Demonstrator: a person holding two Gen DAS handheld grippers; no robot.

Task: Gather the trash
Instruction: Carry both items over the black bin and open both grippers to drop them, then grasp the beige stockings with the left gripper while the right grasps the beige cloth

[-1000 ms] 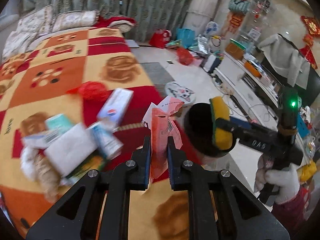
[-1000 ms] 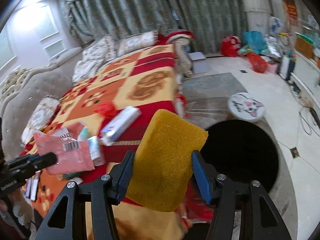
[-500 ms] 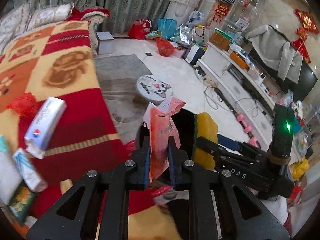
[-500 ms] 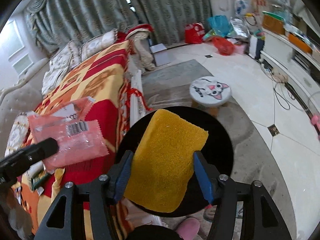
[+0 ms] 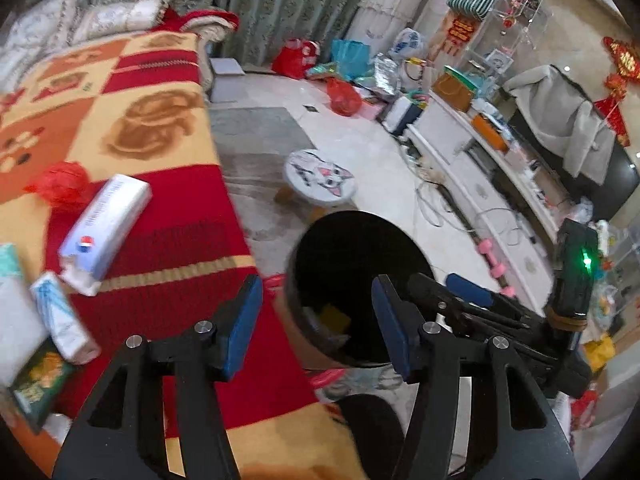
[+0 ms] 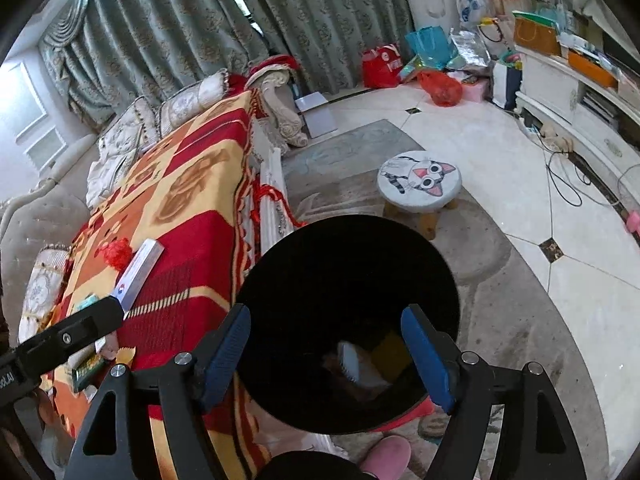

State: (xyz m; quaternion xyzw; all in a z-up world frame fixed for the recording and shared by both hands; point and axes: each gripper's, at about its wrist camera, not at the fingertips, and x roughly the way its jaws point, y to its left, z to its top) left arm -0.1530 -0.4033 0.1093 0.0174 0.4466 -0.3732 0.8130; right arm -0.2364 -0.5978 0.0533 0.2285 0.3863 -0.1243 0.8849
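A bed with a red and yellow blanket [image 5: 160, 128] stands beside a round black bin [image 6: 348, 320]. Both the left tongs [image 5: 316, 322] and right tongs [image 6: 326, 356] are opening, empty, over it. The yellow sponge [image 6: 390, 354] lies inside.

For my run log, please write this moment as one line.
left gripper: jaws opening, nothing between | right gripper: jaws opening, nothing between | yellow sponge: inside black trash bin | toothpaste box: on blanket

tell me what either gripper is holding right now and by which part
Nothing: the left gripper and right gripper have empty, opening jaws above the black bin.
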